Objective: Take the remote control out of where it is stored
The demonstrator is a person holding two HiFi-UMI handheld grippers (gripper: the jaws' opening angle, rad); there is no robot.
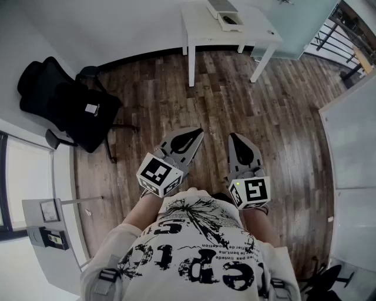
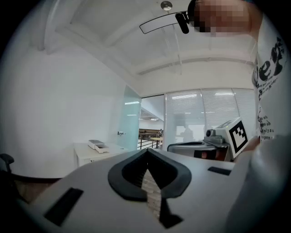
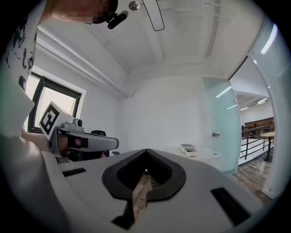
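Observation:
My left gripper (image 1: 195,134) and right gripper (image 1: 235,137) are held close in front of the person's body, above the wooden floor, both pointing toward the far wall. Each has its jaws shut with nothing between them, as the left gripper view (image 2: 148,152) and the right gripper view (image 3: 146,152) show. Far ahead stands a white table (image 1: 202,30) with a white open box (image 1: 225,14) on it; the box (image 2: 97,144) also shows small in the gripper views (image 3: 188,149). No remote control is visible in any view.
A black office chair (image 1: 64,100) draped with dark cloth stands at the left by the wall. A frosted glass door (image 1: 305,23) and a railing (image 1: 343,41) lie beyond the table at the right. A white panel (image 1: 352,147) runs along the right side.

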